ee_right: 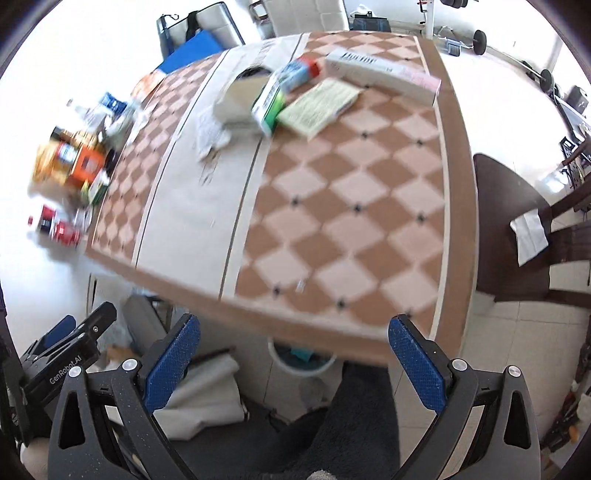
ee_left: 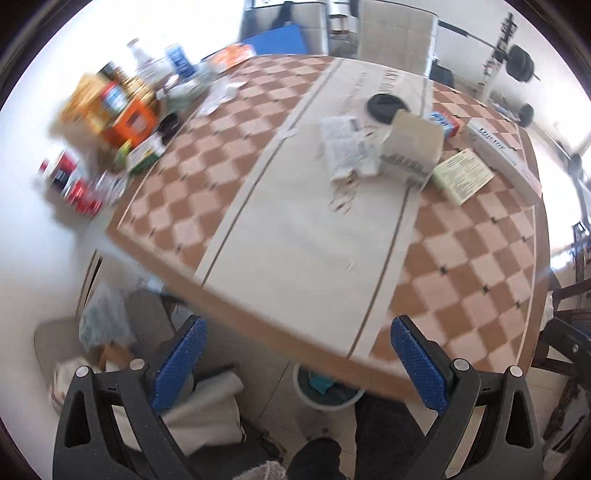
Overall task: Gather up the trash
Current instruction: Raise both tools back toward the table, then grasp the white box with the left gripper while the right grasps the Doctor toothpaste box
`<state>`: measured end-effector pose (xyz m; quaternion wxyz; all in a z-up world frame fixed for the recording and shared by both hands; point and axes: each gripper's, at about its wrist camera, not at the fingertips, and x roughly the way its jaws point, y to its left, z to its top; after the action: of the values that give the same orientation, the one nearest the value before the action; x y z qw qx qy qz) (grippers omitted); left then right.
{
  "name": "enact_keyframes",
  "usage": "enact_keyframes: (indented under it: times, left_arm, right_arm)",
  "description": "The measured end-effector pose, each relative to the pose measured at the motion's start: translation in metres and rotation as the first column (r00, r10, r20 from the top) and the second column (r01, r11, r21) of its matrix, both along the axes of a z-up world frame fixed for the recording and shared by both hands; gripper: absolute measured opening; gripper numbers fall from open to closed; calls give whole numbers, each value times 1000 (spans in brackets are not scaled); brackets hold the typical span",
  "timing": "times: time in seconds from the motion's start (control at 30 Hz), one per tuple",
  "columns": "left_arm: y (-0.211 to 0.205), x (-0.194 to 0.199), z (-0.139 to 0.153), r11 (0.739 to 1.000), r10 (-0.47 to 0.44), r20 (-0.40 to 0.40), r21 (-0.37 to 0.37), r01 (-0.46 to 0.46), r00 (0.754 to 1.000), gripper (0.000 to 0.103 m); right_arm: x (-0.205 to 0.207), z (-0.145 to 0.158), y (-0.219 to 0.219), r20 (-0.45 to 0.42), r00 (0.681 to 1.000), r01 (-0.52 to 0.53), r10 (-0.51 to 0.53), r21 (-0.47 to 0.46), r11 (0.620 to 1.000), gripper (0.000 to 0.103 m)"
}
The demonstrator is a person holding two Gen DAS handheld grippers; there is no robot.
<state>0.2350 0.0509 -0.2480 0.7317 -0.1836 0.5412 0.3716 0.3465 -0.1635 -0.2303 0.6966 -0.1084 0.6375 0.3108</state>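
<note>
- Left wrist: my left gripper [ee_left: 295, 362] hangs wide apart and empty at the table's [ee_left: 229, 192] near edge. Trash lies far across: a crumpled paper [ee_left: 347, 147] touching a cardboard box [ee_left: 412, 149]. Paper looks light and soft; I'd pinch a raised fold.
- Right wrist: right gripper [ee_right: 291, 363] equally wide, empty. Box [ee_right: 240, 99] seems stiff, light; I'd grip a flap edge. A white bin [ee_right: 301, 360] sits under the table.

Bench [ee_right: 369, 192] w/ brown-and-cream checker cloth, pale runner [ee_left: 295, 221] down the middle. Pale tile floor [ee_right: 517, 332]. Dark wood chair [ee_right: 517, 229] at bench's right side, white cloth on seat. White padded chair [ee_left: 399, 33] at far end. Barbell weights [ee_left: 521, 62] by white wall. Strong daylight, left side blown out.
</note>
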Motion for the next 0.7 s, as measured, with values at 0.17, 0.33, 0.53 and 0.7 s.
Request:
enact_keyframes:
  times: [0.17, 0.33, 0.53, 0.7]
  left_arm:
    - [39, 107, -1, 993, -114, -55, 8, 115, 992, 102]
    - [73, 191, -29, 984, -168, -113, -86, 158, 979, 102]
    - [89, 244, -71, 957, -223, -165, -223, 184, 961, 102]
    - [92, 259, -99, 939, -243, -196, -295, 180, 950, 102]
  right_arm:
    - [121, -19, 46, 38, 995, -88, 95, -142, 986, 103]
    - [222, -50, 93, 49, 982, -163, 184, -281, 946, 103]
    - [294, -100, 148, 44, 949, -265, 311, -420, 868, 103]
    - [326, -143, 172, 0, 934, -318, 358, -461, 829, 103]
